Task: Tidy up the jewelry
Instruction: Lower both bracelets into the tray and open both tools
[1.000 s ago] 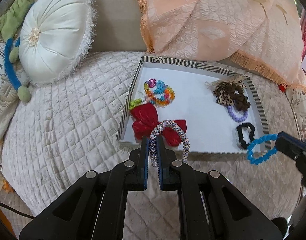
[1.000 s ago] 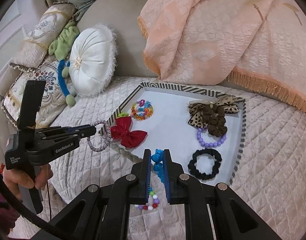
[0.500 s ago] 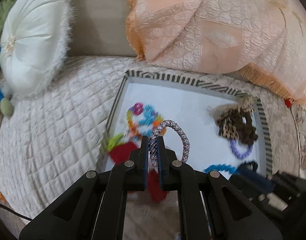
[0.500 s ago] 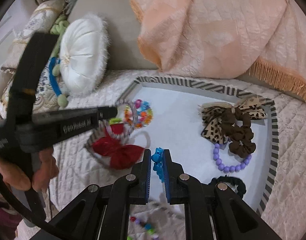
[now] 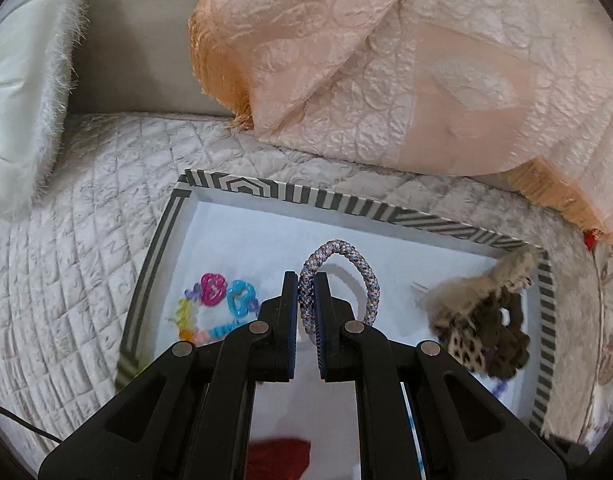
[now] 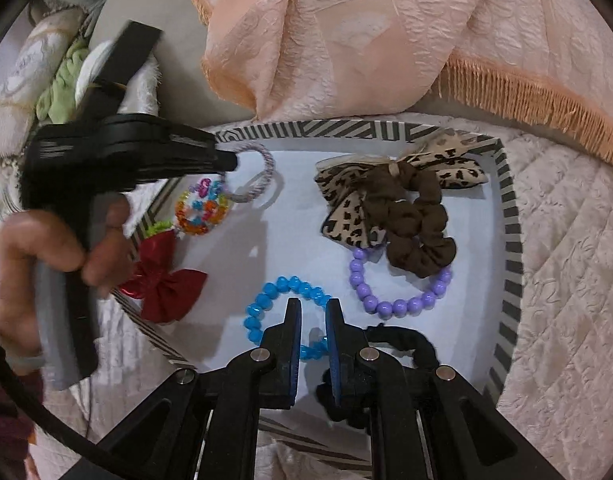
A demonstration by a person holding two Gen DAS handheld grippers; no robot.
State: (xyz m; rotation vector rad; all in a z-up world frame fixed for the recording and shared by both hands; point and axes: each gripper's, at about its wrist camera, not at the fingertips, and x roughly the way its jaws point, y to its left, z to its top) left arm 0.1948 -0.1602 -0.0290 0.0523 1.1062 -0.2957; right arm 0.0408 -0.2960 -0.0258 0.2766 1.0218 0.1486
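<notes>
Both tongs hung over the tray [image 6: 510, 216]: left tongs [image 5: 307, 280] clamped on the braided ring [image 5: 356, 264], right tongs [image 6: 313, 306] clamped on the blue bracelet [image 6: 262, 308], nearer the tray's front edge.

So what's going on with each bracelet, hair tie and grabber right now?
Left gripper: shut on the braided ring.
Braided ring: held upright over the tray.
Right gripper: shut on the blue bead bracelet.
Blue bead bracelet: pinched, low in the tray.
Purple bead bracelet: lying flat.
Brown scrunchie: lying flat.
Red bow: lying over the tray's edge.
Tray: on the quilt.
</notes>
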